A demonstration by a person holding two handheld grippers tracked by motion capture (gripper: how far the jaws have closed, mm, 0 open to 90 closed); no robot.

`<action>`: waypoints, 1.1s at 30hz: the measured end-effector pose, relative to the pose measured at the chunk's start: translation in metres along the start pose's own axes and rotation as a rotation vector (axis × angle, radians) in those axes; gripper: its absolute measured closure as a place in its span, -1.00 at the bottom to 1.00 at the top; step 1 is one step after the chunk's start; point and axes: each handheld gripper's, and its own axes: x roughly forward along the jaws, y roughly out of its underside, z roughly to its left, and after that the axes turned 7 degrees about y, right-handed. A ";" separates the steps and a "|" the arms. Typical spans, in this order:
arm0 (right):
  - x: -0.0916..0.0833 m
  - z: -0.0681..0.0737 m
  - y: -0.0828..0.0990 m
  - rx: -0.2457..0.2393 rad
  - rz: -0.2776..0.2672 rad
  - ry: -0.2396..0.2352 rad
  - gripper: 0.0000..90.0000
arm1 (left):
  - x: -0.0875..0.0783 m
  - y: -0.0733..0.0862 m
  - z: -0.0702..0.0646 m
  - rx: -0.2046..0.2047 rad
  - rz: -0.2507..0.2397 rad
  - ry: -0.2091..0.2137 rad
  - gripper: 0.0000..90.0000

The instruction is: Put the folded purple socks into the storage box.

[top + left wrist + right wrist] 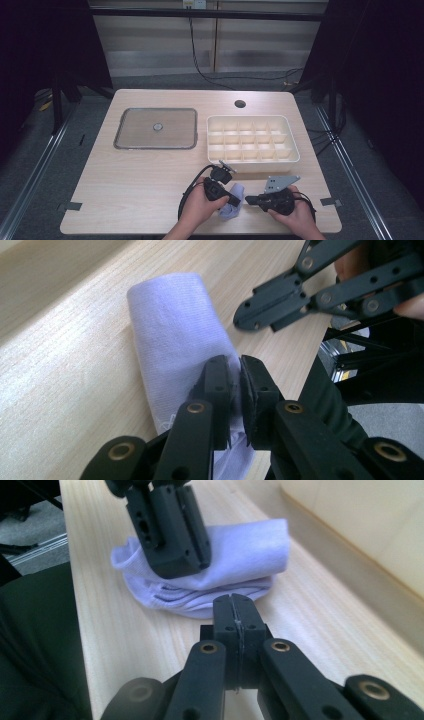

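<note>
My left tongs [235, 385] pinch fold of pale cloth [175, 335], rolled bundle lying on table [140, 170] near front edge, between my hands. My right tongs [235, 617] pressed together, empty, tips just beside cloth. Judgement: cloth looks folded or rolled already; not yet placed in white divided box [252, 139], whose cells look bare. Lid-like grey tray [155, 128] sits left of box. High view gives layout; gripper views give pinch and cloth layers.
</note>
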 end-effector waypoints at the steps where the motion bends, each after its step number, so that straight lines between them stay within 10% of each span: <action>1: -0.001 -0.001 0.000 0.002 -0.001 0.005 1.00 | 0.000 0.000 0.000 0.001 0.004 -0.004 0.85; 33: 0.010 0.002 -0.046 -0.024 -0.086 0.028 1.00 | 0.000 0.004 0.000 0.001 -0.006 -0.005 0.82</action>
